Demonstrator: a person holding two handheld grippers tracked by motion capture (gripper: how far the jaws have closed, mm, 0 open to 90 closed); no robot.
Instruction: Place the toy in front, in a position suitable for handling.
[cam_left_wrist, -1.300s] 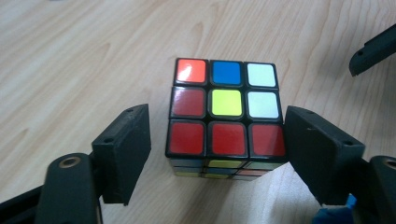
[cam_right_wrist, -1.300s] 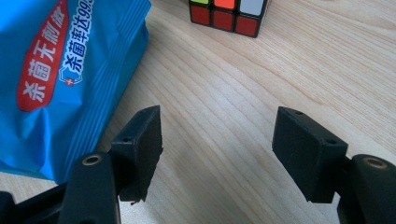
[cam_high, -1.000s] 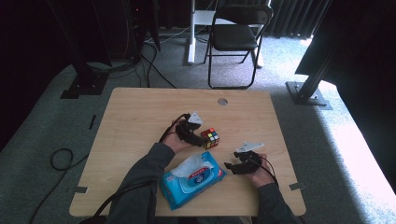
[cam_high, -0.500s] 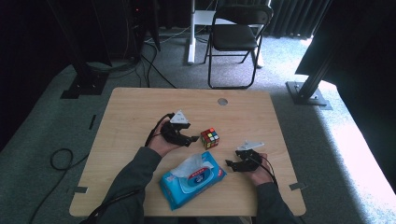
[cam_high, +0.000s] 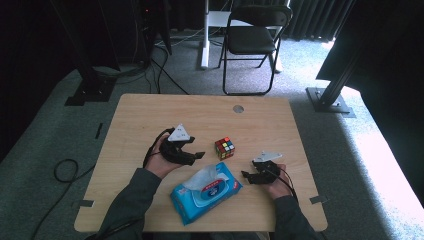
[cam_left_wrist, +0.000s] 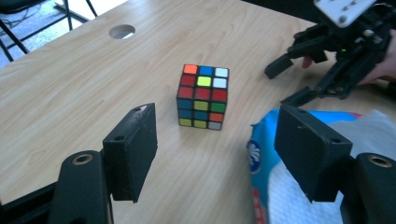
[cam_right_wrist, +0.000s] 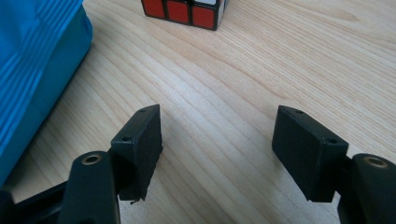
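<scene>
A scrambled colour cube (cam_high: 225, 148) stands on the wooden table (cam_high: 150, 115). My left gripper (cam_high: 196, 148) hovers just to its left, open and aimed at it. In the left gripper view the cube (cam_left_wrist: 201, 95) sits a little beyond the left gripper (cam_left_wrist: 217, 140); its jaws have narrowed slightly, with nothing between them. A blue wet-wipes pack (cam_high: 206, 191) lies at the front with a white wipe sticking out. My right gripper (cam_high: 249, 169) rests to the pack's right, open and empty. The right gripper view has the right gripper (cam_right_wrist: 219, 116) over bare wood, the cube (cam_right_wrist: 187, 9) ahead and the pack (cam_right_wrist: 32, 60) at its left.
A round cable hole (cam_high: 238, 108) sits near the table's far edge. Behind the table stand a black folding chair (cam_high: 250, 40) and dark stand bases (cam_high: 330, 102), with cables (cam_high: 65, 170) on the carpet. The left gripper view also catches the other gripper (cam_left_wrist: 299, 79).
My left gripper has drawn back leftward from beside the cube and risen slightly. The cube, the wipes pack and the right gripper have stayed put.
</scene>
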